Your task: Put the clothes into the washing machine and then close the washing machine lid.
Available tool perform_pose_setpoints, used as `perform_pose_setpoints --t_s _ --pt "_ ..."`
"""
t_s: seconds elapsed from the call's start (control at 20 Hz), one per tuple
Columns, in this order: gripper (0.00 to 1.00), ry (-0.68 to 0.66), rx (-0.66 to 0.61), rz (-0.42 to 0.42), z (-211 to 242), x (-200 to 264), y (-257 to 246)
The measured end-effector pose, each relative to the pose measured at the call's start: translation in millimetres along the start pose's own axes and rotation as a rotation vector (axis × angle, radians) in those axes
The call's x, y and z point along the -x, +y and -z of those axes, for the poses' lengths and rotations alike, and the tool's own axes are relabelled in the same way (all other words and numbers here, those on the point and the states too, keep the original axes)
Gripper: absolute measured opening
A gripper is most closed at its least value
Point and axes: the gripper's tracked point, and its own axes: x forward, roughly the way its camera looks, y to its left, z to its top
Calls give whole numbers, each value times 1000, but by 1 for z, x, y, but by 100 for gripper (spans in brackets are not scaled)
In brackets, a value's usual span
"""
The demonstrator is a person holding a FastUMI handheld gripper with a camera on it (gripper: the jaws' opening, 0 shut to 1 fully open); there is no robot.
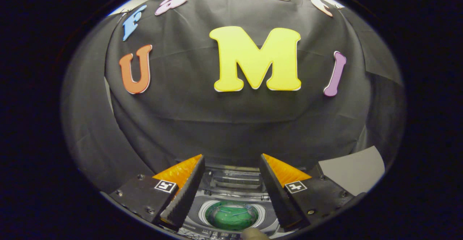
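The gripper (231, 185) was spread wide and held nothing. Its two orange fingers (181, 176) hung over the small washing machine (231, 196), which sat low between them. The round tub was open, and the green clothes (231, 215) already lay down inside it. The cloth looked soft, light and floppy, so it would bunch up and was not likely to break or slip. The lid (235, 178) seemed to stand open at the back, just past the tub. It looked hard and thin. I think a good place to push or pinch it would be its front edge, gently.
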Motion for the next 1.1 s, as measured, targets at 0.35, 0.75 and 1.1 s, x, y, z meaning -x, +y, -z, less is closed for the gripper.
perform_pose_setpoints --t_s 0.35,0.75,1.1 --pt "94 98 -11 49 -5 -62 -16" --pt "95 274 -64 63 31 -129 -26" --pt "95 415 -43 68 70 -148 -19"
